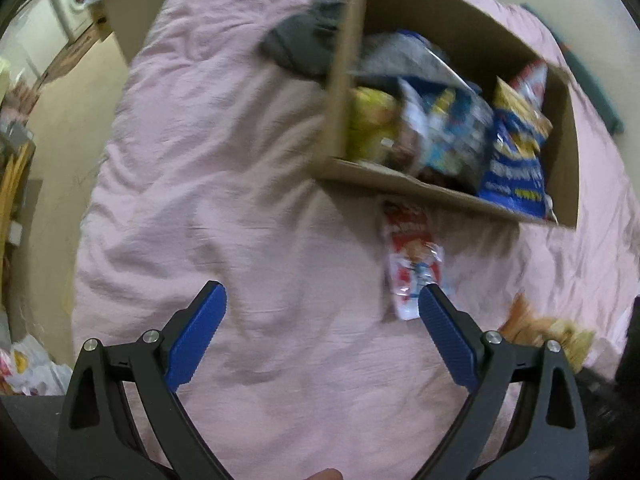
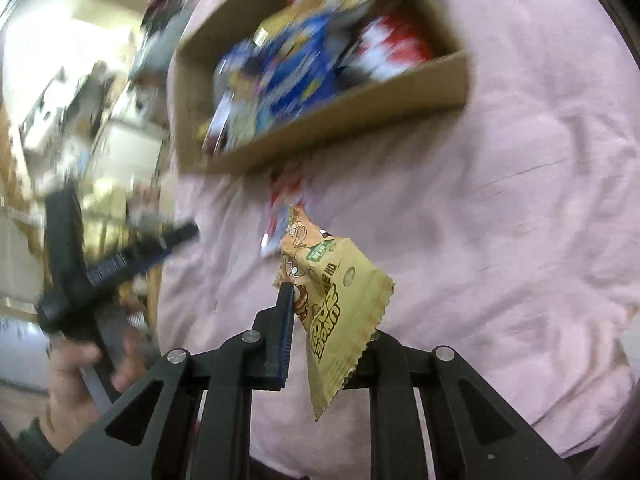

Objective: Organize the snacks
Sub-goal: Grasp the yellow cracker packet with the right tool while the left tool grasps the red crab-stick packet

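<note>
Right gripper (image 2: 294,308) pinching tan snack bag (image 2: 332,304) by its edge, light n crinkly; left gripper (image 1: 322,300) wide open, empty.

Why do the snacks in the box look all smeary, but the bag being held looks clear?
Left wrist view: the cardboard box and its snack packets are streaked by motion blur, and the picture bulges like a fishbowl. Right wrist view: the tan snack bag, pinched in the right gripper, moves with the camera, so its print stays sharp.
</note>
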Action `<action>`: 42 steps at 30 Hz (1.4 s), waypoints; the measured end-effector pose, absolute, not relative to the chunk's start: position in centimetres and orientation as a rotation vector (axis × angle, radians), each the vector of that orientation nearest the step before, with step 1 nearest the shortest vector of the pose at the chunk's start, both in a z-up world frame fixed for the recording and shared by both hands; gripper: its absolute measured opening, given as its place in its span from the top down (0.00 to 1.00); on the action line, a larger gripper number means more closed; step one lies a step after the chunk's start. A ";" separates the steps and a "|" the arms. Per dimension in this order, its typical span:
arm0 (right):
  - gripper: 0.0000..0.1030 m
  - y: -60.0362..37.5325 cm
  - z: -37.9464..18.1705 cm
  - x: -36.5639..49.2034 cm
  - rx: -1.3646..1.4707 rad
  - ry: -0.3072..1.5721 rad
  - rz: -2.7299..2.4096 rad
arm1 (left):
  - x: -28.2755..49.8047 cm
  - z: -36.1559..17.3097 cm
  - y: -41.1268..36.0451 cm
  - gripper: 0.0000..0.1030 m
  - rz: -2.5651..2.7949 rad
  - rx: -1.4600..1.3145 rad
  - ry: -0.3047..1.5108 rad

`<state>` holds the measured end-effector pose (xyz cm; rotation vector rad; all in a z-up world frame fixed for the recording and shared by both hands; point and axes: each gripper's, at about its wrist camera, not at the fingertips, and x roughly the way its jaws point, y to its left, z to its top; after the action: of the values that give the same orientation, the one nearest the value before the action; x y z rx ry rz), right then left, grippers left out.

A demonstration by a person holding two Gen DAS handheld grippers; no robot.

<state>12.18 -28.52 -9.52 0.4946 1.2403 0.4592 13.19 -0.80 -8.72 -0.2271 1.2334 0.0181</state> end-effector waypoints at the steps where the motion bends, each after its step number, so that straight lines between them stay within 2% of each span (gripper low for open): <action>1: 0.84 -29.0 -9.4 12.3 0.508 1.222 0.445 | 13.4 -8.9 -1.7 0.07 0.009 -0.215 1.237; 6: 0.84 -31.4 -8.3 12.8 0.559 1.135 0.379 | 15.5 -10.9 -5.9 0.08 -0.013 -0.232 1.285; 16: 0.84 -32.6 -7.9 13.6 0.610 1.117 0.352 | 20.0 -16.3 -10.5 0.08 0.062 -0.121 1.412; 21: 0.84 -33.3 -8.3 14.1 0.653 1.129 0.347 | 21.2 -16.9 -10.7 0.08 0.082 -0.123 1.424; 24: 0.84 -33.3 -8.0 14.1 0.658 1.124 0.352 | 21.3 -16.6 -10.5 0.15 0.079 -0.125 1.425; 26: 0.84 -33.4 -8.0 14.1 0.663 1.122 0.357 | 21.5 -16.4 -10.1 0.25 0.073 -0.120 1.425; 28: 0.84 -33.5 -8.0 13.9 0.673 1.121 0.361 | 21.4 -16.1 -9.8 0.43 0.063 -0.103 1.424; 29: 0.84 -33.5 -8.0 13.8 0.675 1.122 0.363 | 21.4 -15.9 -9.6 0.46 0.061 -0.097 1.423; 31: 0.84 -33.5 -7.9 13.7 0.676 1.120 0.365 | 21.6 -15.5 -9.3 0.49 0.049 -0.095 1.424; 42: 0.84 -33.6 -7.1 13.2 0.666 1.095 0.376 | 17.8 -14.1 -8.1 0.50 0.066 -0.052 1.407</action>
<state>13.22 -33.56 -7.13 0.6661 1.0952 0.3761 17.76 -8.10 -14.09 -0.0521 1.4074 0.0664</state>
